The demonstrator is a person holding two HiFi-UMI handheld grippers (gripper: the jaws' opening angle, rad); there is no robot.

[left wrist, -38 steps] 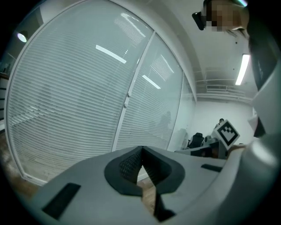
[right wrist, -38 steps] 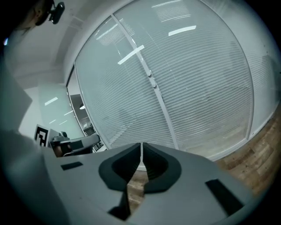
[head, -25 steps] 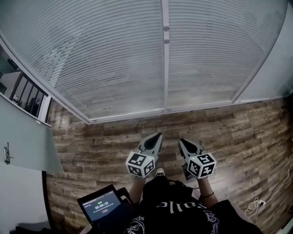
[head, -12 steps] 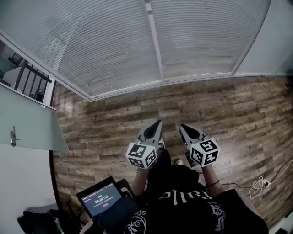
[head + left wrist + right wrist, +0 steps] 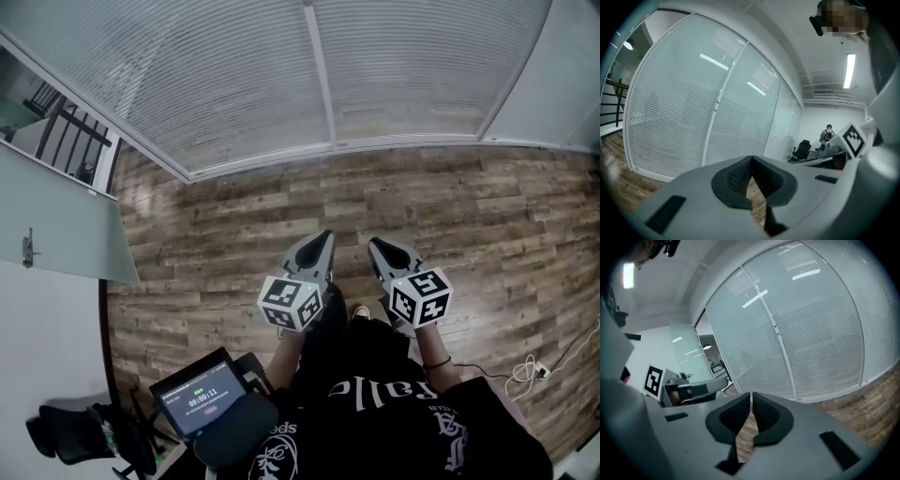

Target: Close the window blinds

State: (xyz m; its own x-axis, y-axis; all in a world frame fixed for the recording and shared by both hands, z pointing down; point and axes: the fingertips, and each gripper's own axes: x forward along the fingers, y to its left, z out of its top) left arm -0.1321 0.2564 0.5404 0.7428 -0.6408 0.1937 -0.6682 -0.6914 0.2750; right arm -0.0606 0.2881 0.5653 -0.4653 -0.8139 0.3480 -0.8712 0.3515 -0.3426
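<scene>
Beyond the wood floor (image 5: pixel 234 225) the blinds (image 5: pixel 216 84) looked fully shut to me; my left claw (image 5: pixel 751 161) and right claw (image 5: pixel 751 397) were closed, empty, well away.

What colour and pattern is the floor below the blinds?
Brown and grey wood-plank pattern; the floor shows best in the head view.

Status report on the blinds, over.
Left gripper and right gripper shut, empty, low over floor. Blinds down, grippers well short of them. Nothing in between.

Tablet (image 5: pixel 200 400) timer begins 00:00; shirt (image 5: pixel 394 427) lettering illegible.
</scene>
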